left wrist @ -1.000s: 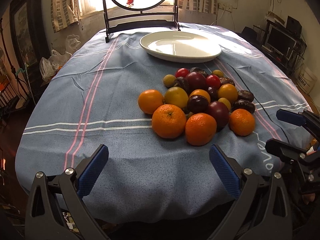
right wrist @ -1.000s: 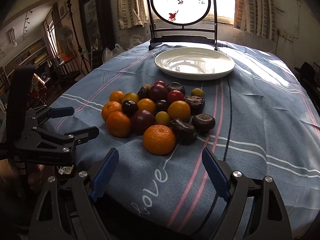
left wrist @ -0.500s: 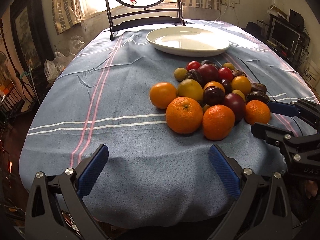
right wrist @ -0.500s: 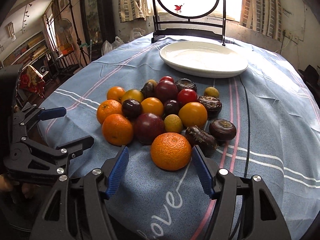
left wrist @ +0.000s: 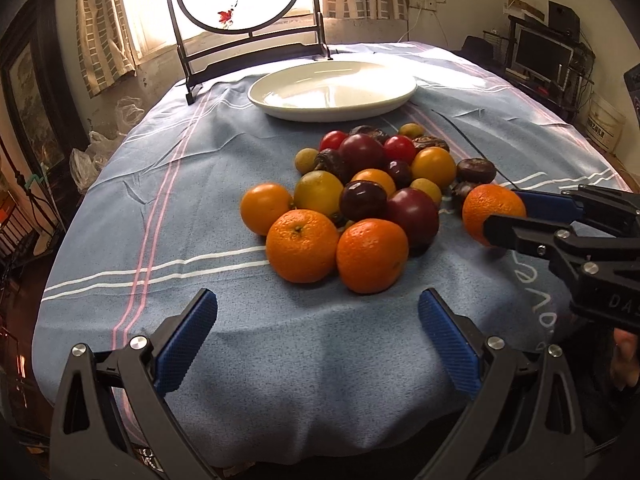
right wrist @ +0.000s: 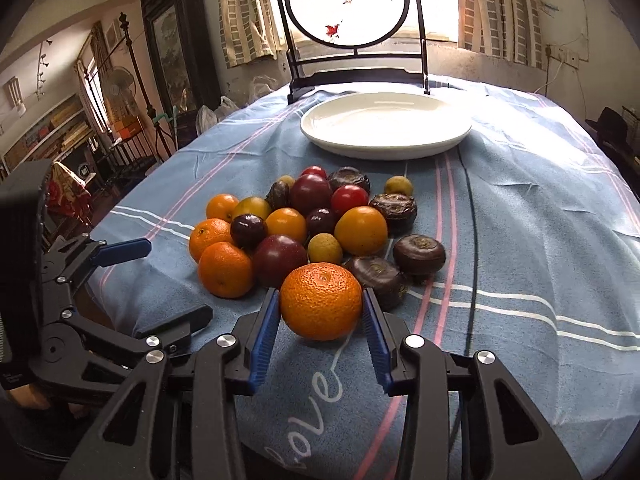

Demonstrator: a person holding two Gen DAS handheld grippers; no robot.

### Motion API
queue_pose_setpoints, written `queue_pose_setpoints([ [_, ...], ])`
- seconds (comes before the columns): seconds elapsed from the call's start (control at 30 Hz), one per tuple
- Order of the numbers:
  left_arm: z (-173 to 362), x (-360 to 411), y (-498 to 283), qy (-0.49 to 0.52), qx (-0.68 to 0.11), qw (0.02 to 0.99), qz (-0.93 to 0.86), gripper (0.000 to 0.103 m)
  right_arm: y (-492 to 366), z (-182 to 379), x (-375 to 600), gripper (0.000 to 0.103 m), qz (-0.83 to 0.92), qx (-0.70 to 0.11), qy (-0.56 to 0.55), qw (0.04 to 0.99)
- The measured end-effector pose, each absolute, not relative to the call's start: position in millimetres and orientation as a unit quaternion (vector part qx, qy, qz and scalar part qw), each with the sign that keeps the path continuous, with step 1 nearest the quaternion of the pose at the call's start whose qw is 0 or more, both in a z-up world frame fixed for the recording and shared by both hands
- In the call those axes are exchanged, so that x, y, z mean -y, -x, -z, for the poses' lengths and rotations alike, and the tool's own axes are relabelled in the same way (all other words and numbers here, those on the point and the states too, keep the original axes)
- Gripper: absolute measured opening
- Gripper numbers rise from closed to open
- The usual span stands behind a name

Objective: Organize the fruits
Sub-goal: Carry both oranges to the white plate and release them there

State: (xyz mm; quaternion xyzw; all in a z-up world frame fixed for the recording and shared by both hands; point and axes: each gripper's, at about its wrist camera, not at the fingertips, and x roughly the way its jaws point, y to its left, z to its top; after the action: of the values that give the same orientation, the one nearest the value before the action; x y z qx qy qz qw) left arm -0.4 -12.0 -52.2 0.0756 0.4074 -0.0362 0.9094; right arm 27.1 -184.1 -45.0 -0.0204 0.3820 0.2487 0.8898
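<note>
While right gripper [right wrist: 320, 322] brackets orange [right wrist: 320, 300] at near edge of fruit pile [right wrist: 316, 232], pads look touching peel, so I read light grip. Plate [right wrist: 386, 148] lies straight ahead, beyond pile. Left gripper [left wrist: 316, 340] spread wide, holding nothing, farther back.

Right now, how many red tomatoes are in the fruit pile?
2. One tomato sits near the far side of the pile, toward the plate. The other tomato lies left of it, at the pile's far edge. More may be hidden under other fruit.
</note>
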Motion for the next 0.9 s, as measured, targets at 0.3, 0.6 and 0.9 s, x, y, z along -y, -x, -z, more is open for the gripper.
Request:
queue_pose_setpoints([
  [0.3, 57, 26, -13, -0.068, -0.407, 0.909, 0.063, 0.07, -21, 34, 211, 0.042, -0.232, -0.377, 0.001, 0.897],
  [0.6, 53, 27, -12, -0.048, -0.405, 0.91, 0.071, 0.069, -19, 39, 213, 0.042, -0.236, -0.381, -0.003, 0.894],
  [0.9, 52, 30, -10, -0.046, -0.403, 0.909, 0.091, 0.043, -18, 37, 216, 0.042, -0.235, -0.379, -0.006, 0.895],
])
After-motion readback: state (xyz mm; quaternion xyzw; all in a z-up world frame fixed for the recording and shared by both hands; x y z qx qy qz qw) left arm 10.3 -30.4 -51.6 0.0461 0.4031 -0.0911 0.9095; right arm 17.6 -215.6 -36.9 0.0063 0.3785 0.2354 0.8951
